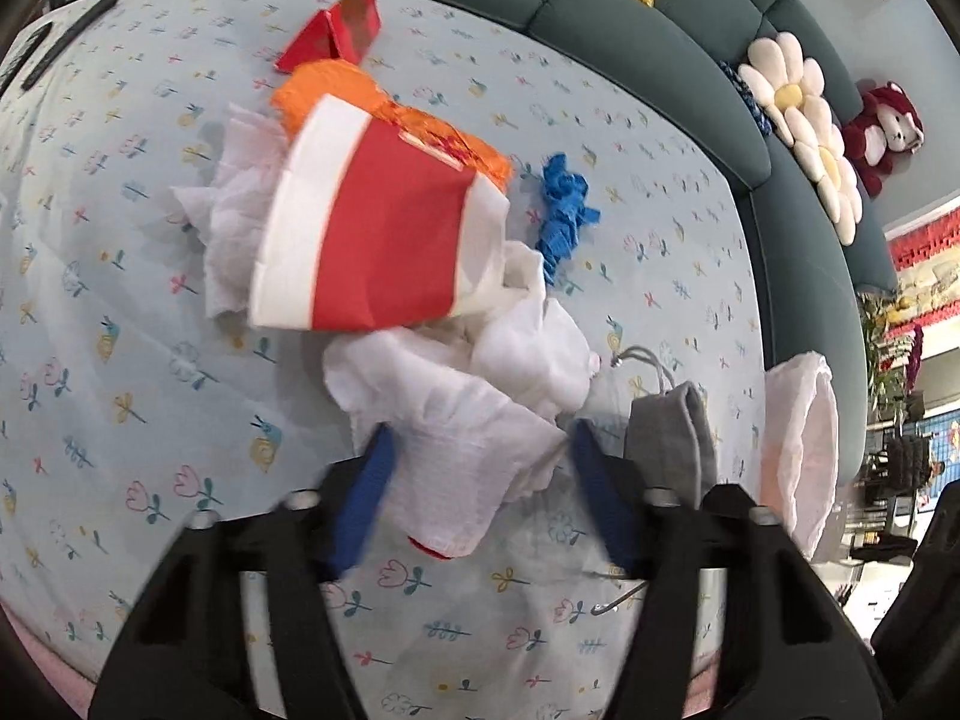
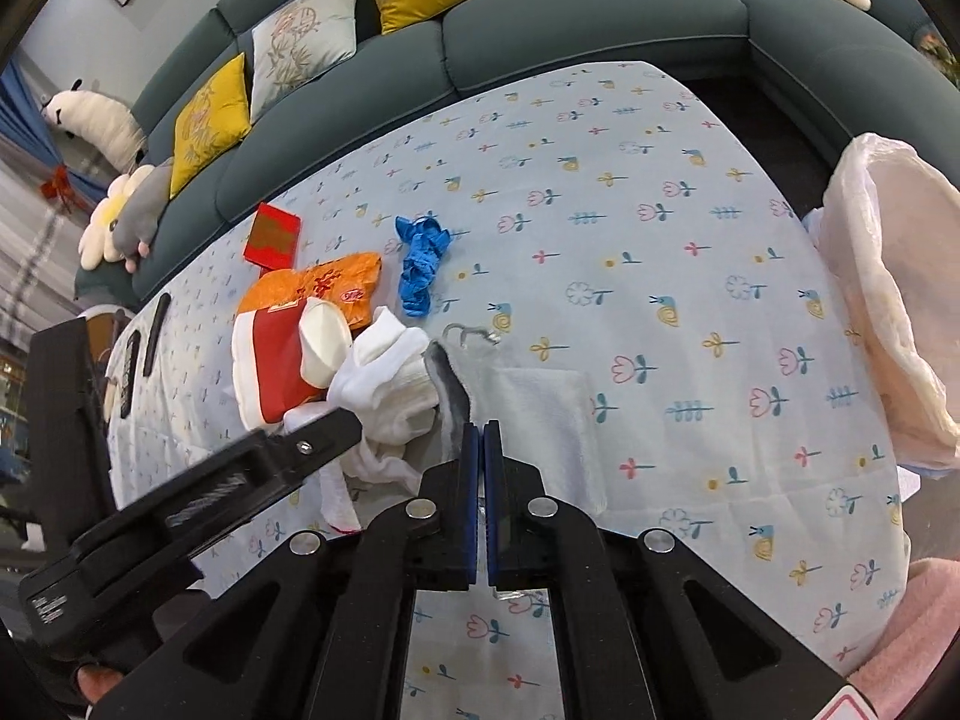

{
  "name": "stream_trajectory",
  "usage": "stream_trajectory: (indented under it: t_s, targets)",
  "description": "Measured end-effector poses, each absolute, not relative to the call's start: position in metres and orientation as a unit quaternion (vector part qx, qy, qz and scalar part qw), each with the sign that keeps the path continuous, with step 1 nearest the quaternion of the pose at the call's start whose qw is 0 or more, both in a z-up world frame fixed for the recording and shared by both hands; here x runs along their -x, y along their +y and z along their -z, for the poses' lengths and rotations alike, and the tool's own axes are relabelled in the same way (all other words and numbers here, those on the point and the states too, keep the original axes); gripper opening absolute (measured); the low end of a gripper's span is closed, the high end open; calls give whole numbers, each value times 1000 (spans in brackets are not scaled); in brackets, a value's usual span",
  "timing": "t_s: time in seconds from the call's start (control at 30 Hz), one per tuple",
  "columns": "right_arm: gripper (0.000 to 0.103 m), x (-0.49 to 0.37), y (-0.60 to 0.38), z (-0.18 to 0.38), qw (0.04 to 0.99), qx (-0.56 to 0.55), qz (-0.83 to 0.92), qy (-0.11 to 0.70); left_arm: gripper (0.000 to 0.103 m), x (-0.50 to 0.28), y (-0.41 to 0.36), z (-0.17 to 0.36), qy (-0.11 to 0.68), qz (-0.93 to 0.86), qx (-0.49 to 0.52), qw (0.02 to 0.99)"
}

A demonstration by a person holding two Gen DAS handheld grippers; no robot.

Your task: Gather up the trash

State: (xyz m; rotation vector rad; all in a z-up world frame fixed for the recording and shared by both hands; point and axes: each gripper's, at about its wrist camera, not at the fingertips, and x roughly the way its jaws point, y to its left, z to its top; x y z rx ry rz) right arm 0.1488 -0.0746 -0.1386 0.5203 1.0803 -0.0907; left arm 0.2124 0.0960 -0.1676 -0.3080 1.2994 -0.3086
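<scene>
The left gripper [image 1: 480,444] is bracketing a crumpled white cloth [image 1: 456,420], its blue-padded jaws standing on either side; whether they are pressing it is unclear. The right gripper [image 2: 478,438] is closed, jaws together on the edge of a grey mask [image 2: 450,396]. Beyond the cloth, a red-and-white paper cup [image 1: 372,228] is lying on its side, touching it. Past the cup, a shiny orange wrapper [image 1: 360,90] and a blue glove [image 1: 564,204] are resting on the flowered counter [image 1: 120,330].
</scene>
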Motion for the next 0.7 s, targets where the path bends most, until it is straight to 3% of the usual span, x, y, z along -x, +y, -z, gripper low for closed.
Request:
stream_trajectory:
  t_s: [0.13, 0.37, 0.7]
  targets:
    - [2, -146, -79, 138, 824, -253, 42, 505, 10, -204, 95, 169, 599, 155, 132, 775]
    - [2, -139, -80, 123, 832, -260, 35, 488, 5, -191, 101, 149, 579, 155, 133, 789]
    - [2, -123, -94, 46, 871, -269, 19, 412, 0, -169, 87, 50, 500, 190, 119, 836]
